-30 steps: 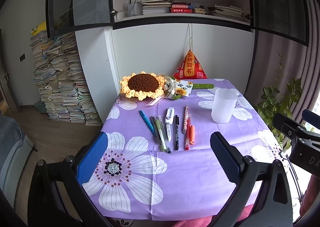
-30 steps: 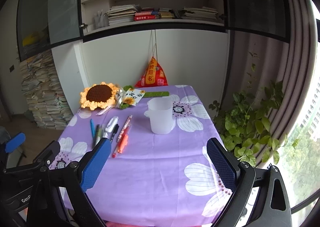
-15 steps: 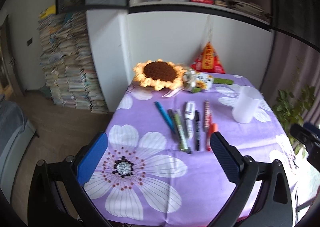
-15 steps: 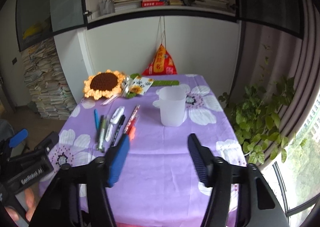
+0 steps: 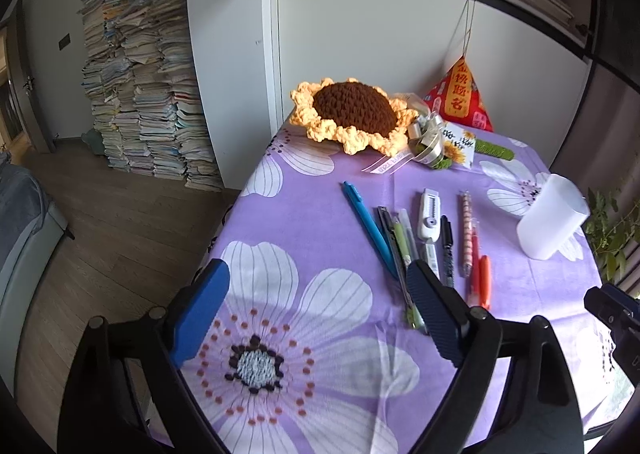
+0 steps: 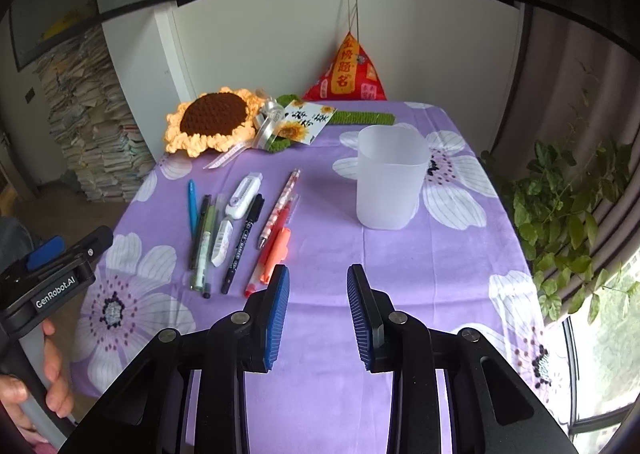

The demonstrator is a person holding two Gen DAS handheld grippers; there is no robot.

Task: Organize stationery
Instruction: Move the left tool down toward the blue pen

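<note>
While both grippers hang over the near part of the table (image 6: pixel 460 254), nothing lies between the jaws of either. The left gripper (image 5: pixel 316 308) stands wide, its jaws having just been closing a little; only bare cloth shows in its gap. Its right-hand finger (image 5: pixel 434 310) overlaps the near ends of the leftmost pens in the picture; contact cannot be told. The right gripper (image 6: pixel 318 306) has just been closing to a narrow gap, empty, with the row of pens (image 6: pixel 240 230) lying just ahead and to the left of its ribbed blue pads (image 6: pixel 278 308).

The pens lie side by side, roughly parallel, on a purple tablecloth (image 6: pixel 320 246) printed with large white flowers. From the left: a blue pen (image 6: pixel 192 202), a dark pen and a green pen (image 6: pixel 204 242) close together, a white correction-tape case (image 6: pixel 244 196) with a small white piece below it, a black marker (image 6: pixel 244 244), a pink patterned pen (image 6: pixel 278 208), a red pen and a short orange highlighter (image 6: pixel 278 250).

To the right of the row, well apart from it, stands an upright cup (image 6: pixel 390 178) of frosted translucent plastic, rounded-square in section, empty so far as can be seen.

At the far edge lie a crocheted sunflower (image 6: pixel 214 122), yarn-textured, and a red pyramid-shaped pouch (image 6: pixel 348 74). A hand (image 6: pixel 36 386) grips the left tool's handle.
</note>
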